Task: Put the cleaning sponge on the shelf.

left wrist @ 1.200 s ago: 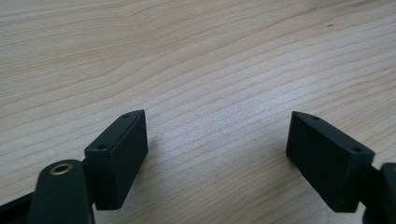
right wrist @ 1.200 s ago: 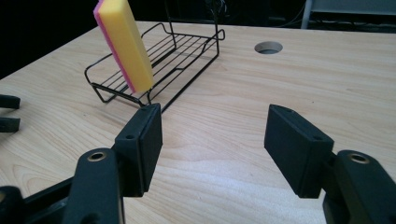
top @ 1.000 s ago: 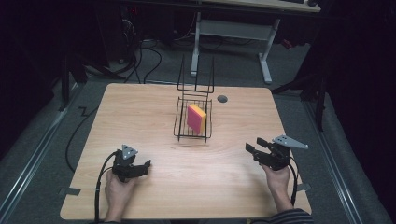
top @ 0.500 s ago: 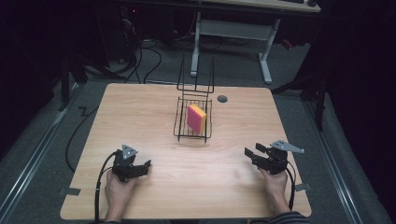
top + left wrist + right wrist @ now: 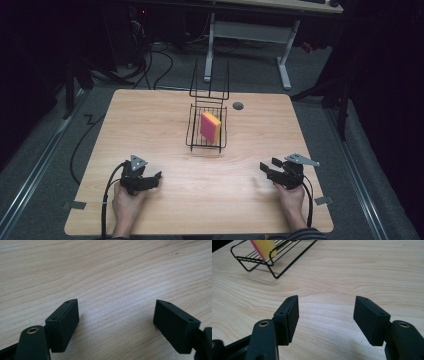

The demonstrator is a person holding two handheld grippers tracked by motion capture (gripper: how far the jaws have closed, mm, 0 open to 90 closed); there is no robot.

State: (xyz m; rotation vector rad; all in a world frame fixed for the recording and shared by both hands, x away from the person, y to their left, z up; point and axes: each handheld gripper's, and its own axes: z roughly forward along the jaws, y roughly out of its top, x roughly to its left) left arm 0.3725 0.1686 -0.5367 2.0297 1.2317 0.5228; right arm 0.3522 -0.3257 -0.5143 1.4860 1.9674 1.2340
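1. Resting low at the near edge of the wooden table (image 5: 150, 120), the left gripper (image 5: 152, 178) and the right gripper (image 5: 266, 168) each sit in a hand, well apart from one another and from the work at the table's middle.
2. Both claws are released: in each gripper view the two black jaws stand wide with nothing but bare wood grain between them.
3. The thing nearest them is a pink-and-yellow sponge (image 5: 210, 126), standing on edge inside a black wire rack (image 5: 190, 135) toward the far middle of the table; the right gripper view catches the rack's (image 5: 287, 267) near corner with the sponge (image 5: 263, 246) leaning in it.
4. My reading is that nothing has been grasped yet, so this looks like a rest or start position.
5. A next move would call for carrying one gripper forward to the rack, lining its open jaws across the sponge's flat faces while clearing the wires, then closing.
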